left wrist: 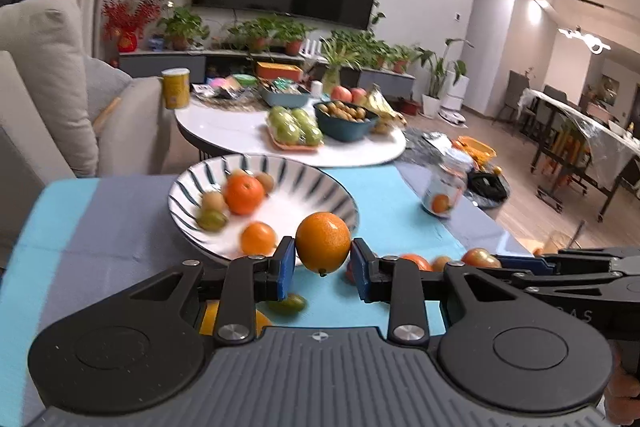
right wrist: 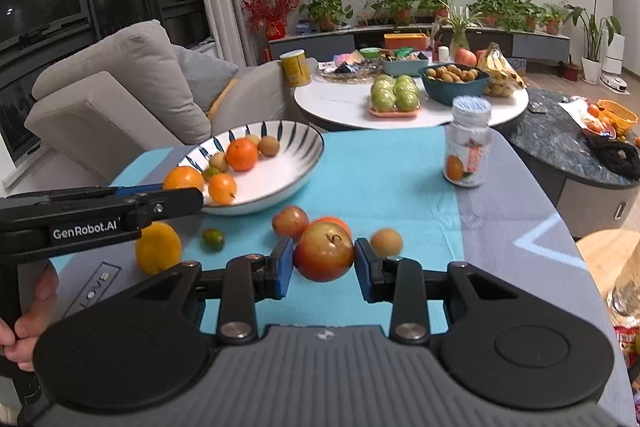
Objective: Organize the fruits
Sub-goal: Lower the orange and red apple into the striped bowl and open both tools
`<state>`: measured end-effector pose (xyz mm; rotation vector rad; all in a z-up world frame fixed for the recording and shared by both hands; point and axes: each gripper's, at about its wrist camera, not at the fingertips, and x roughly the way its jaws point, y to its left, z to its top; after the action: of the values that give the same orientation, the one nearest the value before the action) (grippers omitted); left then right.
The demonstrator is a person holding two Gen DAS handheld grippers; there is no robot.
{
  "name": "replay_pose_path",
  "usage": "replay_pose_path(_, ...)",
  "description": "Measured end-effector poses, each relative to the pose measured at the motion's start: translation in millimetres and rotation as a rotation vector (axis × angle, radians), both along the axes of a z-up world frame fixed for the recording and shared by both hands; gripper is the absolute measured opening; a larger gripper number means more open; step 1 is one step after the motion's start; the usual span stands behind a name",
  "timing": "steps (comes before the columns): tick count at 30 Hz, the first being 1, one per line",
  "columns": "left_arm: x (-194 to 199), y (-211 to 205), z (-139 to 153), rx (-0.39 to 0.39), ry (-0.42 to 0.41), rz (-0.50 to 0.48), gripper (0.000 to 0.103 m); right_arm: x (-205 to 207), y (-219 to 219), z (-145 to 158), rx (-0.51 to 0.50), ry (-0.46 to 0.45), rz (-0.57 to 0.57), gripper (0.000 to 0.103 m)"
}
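**Fruits: one clamped in each gripper, others in the bowl and on the cloth**

Fruits lie in two groups. In the left wrist view, the left gripper (left wrist: 323, 263) pinches an orange (left wrist: 322, 241) between its blue pads at frame centre, just in front of the striped bowl (left wrist: 320, 183), which holds a tangerine (left wrist: 244, 194) and small brownish fruits. In the right wrist view, the right gripper (right wrist: 323, 267) clamps a reddish tomato (right wrist: 324, 251) at lower centre. A small green fruit (right wrist: 213, 239) and a yellow-orange fruit (right wrist: 158, 247) sit loose on the blue cloth (right wrist: 380, 171) at lower left; a jar (right wrist: 468, 143) stands at centre right.
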<state>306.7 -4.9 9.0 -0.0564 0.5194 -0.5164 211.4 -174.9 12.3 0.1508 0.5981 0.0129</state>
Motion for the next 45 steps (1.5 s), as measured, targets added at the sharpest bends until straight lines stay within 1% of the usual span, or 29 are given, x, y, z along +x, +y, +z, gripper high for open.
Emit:
replay_pose_path(2,3,6,2,-0.011,-0.001,0.015,0.028,4,2,2,-0.006,-0.010,0.003,0.086)
replay_pose_path(10,19,20,4,-0.013,-0.006,0.058,0.028,19,7,10,-0.028,-0.032,0.021,0.086)
replay_pose_path(23,41,22,-6,-0.001,0.024,0.066,0.028,53,20,12,-0.003,-0.037,0.058,0.086)
replay_pose_path(29,55,23,-14,0.011,0.048,0.072,0.028,76,24,5,0.039,-0.019,0.074,0.086)
replay_pose_path(32,61,24,-19,0.016,0.065,0.077,0.028,83,30,3,0.035,-0.016,0.088,0.086)
replay_pose_path(38,71,25,-25,0.015,0.093,0.076,0.028,94,33,-5,0.048,0.005,0.106,0.086)
replay_pose_path(45,74,26,-26,0.012,0.098,0.070,0.029,98,34,-14,0.067,0.031,0.108,0.086)
